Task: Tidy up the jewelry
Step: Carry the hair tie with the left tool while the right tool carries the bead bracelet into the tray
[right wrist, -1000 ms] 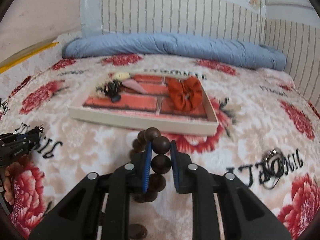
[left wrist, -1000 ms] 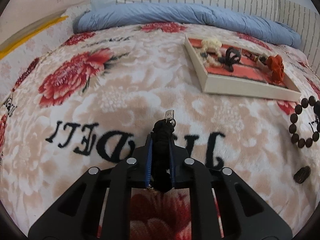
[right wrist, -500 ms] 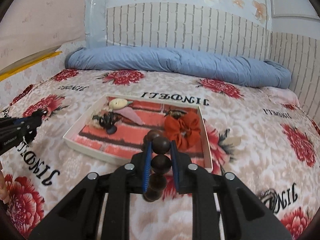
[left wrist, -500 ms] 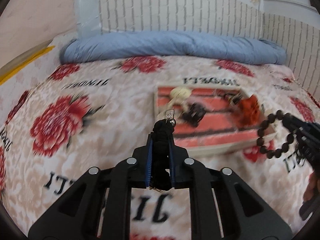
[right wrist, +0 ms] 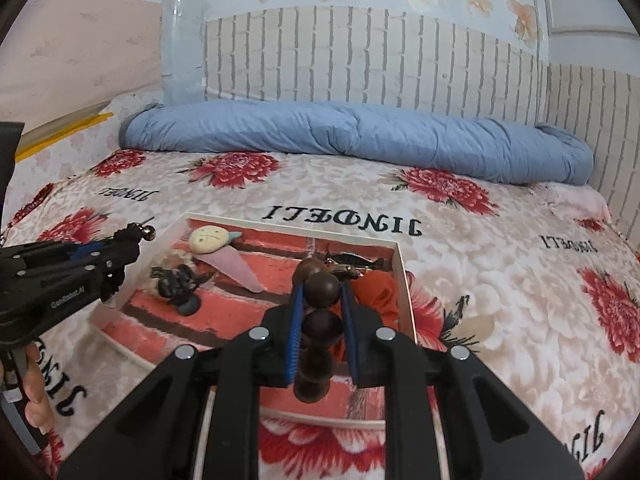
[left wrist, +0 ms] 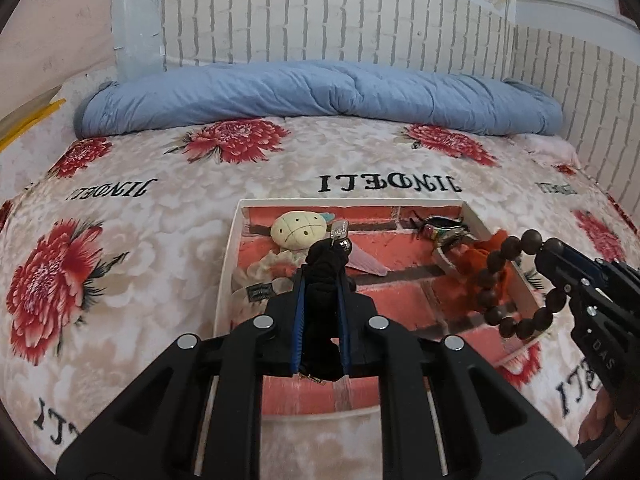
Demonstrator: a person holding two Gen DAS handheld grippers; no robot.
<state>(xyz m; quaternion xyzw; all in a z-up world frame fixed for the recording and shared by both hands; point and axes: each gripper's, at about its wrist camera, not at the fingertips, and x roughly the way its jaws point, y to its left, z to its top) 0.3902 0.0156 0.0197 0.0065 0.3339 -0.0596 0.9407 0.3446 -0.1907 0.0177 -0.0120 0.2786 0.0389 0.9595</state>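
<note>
Now the left gripper (left wrist: pixel 322 280) clamps a soft, limp black cord, perhaps a charm necklace (left wrist: pixel 323 280). Right gripper (right wrist: pixel 320 300) pinches the hard, slippery bead bracelet (right wrist: pixel 320 312) over the tray (right wrist: pixel 404 300); gripping one bead suits it.

Both grippers are matte black, angular frames with round silver screws and blue pads lining the fingers; left gripper (left wrist: pixel 322 292) bears white "GenRobot.AI" lettering, right gripper (right wrist: pixel 320 308) shows "DAS" on its side
</note>
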